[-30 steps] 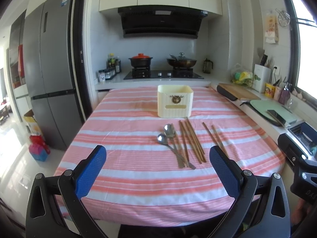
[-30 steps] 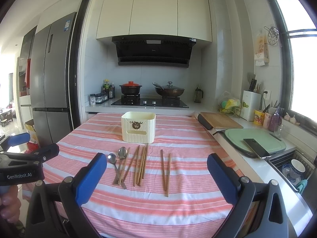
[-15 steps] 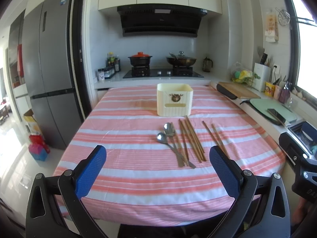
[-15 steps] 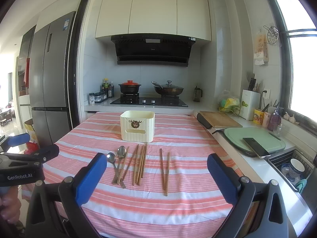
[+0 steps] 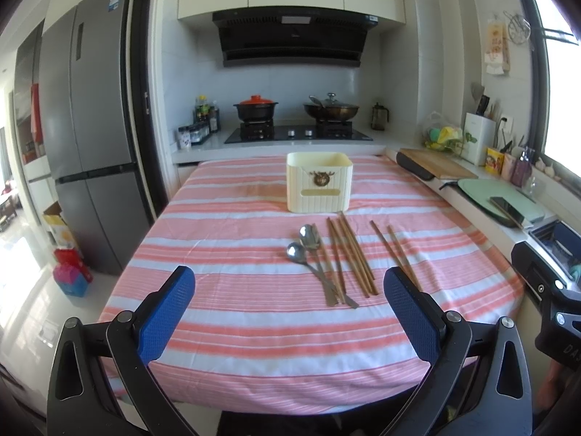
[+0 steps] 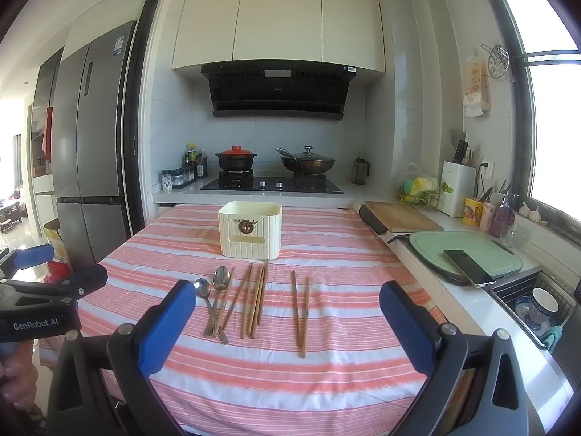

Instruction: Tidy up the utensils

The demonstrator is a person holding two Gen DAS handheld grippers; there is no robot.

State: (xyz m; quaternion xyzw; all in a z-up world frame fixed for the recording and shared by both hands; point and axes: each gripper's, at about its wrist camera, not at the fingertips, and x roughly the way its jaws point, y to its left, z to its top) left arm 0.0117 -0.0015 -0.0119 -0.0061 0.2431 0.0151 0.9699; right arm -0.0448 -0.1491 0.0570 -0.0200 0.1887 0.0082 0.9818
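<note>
Comparing with a second ago, basically nothing's moved: left gripper (image 5: 288, 301) and right gripper (image 6: 287, 316) both wide open, empty. Spoons (image 6: 214, 290) and chopsticks (image 6: 254, 298) lie ahead, before the cream holder (image 6: 250, 229). Sorting hasn't started.

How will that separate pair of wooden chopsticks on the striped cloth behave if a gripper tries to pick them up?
The pair of chopsticks looks thin, straight and wooden, so probably stiff and light. They lie flat on the tablecloth, leaving little to get under, so the pads may slide off. Being slim sticks, a sideways nudge would likely roll or scatter them.
</note>
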